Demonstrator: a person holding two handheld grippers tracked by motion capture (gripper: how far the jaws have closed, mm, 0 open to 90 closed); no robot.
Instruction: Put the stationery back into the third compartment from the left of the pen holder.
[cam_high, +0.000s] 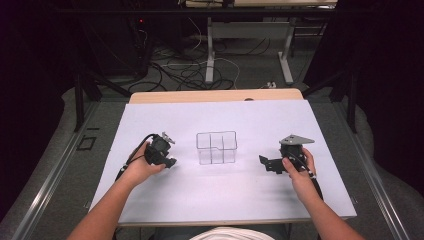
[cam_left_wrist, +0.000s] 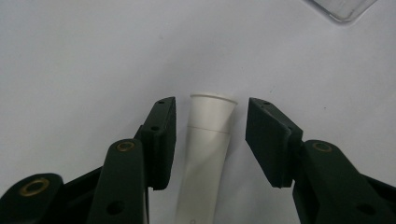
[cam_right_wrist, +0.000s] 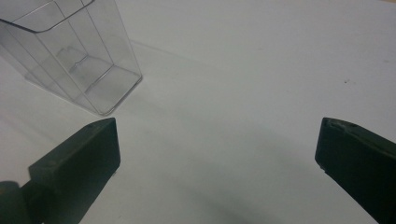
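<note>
2 grippers flank a clear bin (cam_high: 216, 147): left jaws gape around a white tube (cam_left_wrist: 208, 149), right jaws wide, empty.

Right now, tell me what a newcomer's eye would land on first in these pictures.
First, the clear plastic divided container standing upright at the middle of the white table cover, between the two grippers. Next, the white tube lying on the cover between the left gripper's open jaws, not yet pinched. The right gripper is spread wide over bare cover, the container up to its left.
</note>
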